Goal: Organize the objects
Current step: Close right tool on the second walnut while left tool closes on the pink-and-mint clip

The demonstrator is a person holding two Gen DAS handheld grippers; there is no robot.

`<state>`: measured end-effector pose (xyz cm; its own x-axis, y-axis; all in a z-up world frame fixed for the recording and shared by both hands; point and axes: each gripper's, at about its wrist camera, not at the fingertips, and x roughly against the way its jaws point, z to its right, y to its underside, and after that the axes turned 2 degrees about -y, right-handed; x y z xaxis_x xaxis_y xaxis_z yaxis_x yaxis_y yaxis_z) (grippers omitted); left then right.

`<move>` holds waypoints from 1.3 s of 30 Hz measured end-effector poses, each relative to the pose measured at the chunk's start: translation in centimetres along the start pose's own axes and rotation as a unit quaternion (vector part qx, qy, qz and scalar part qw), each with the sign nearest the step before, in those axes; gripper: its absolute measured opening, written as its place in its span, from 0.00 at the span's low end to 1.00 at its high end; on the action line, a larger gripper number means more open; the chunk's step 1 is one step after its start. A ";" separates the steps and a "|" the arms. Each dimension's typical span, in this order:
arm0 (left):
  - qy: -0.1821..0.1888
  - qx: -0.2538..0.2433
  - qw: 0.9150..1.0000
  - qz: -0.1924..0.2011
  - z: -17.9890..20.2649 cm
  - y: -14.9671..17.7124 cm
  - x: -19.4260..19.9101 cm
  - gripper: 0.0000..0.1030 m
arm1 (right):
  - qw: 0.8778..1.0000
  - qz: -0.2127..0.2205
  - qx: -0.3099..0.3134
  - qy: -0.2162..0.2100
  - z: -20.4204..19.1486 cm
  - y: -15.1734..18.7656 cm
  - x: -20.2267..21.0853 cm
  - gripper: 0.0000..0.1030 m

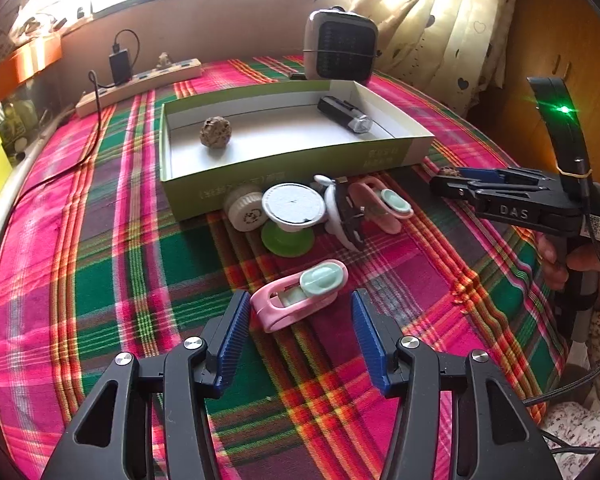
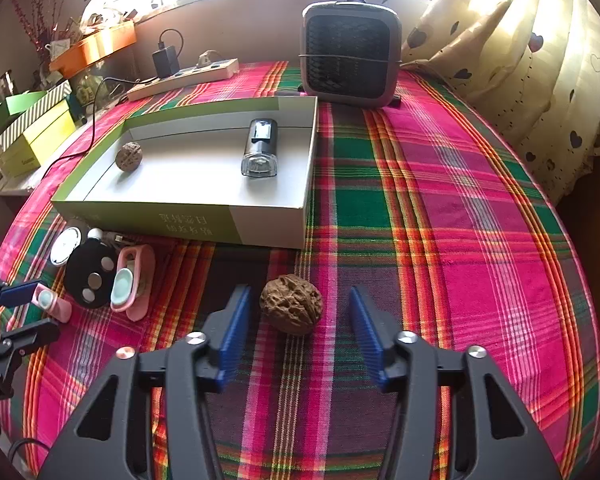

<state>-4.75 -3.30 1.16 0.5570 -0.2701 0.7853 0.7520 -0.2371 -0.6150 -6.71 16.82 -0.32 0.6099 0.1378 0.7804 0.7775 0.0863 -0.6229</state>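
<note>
A pink clip with a mint button lies on the plaid cloth between the fingers of my left gripper, which is open; the pads stand beside it without pressing. My right gripper is open around a brown walnut, with a gap on each side. The green and white box holds another walnut and a black light. The right gripper shows at the right of the left wrist view, and the left gripper at the left edge of the right wrist view.
In front of the box lie a white cap, a white disc on a green base, a black and white gadget and a second pink clip. A heater, a power strip and curtains stand behind.
</note>
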 end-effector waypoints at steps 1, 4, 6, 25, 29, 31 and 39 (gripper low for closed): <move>0.004 -0.002 1.000 -0.001 0.2 0.0 0.1 0.49 | 1.000 0.001 0.001 0.001 0.0 0.0 0.0 0.40; 0.015 -0.006 1.000 0.000 0.6 0.3 0.4 0.49 | 1.000 0.002 0.002 -0.003 0.0 0.0 0.1 0.32; 0.024 -0.014 1.000 0.000 0.9 0.4 0.5 0.49 | 1.000 0.002 0.003 -0.002 -0.1 0.0 0.1 0.31; -0.004 -0.041 0.999 0.003 0.9 -0.8 -1.1 0.48 | 1.000 0.003 0.008 -0.014 -0.3 0.2 0.2 0.31; 0.003 -0.045 0.999 0.004 1.2 -0.7 -1.0 0.36 | 1.000 0.003 0.008 -0.014 -0.3 0.1 0.2 0.31; 0.004 -0.049 0.999 0.005 1.4 -0.7 -1.0 0.35 | 1.000 0.003 0.008 -0.015 -0.3 0.1 0.1 0.31; 0.010 -0.041 0.999 0.004 1.4 -0.6 -0.8 0.18 | 1.000 0.003 0.008 -0.014 -0.3 0.1 0.2 0.31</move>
<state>-5.12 -1.60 0.98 0.5556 -0.2901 0.7792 0.7152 -0.3111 -0.6259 -6.47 16.56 -0.23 0.6092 0.1667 0.7753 0.7716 0.1008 -0.6280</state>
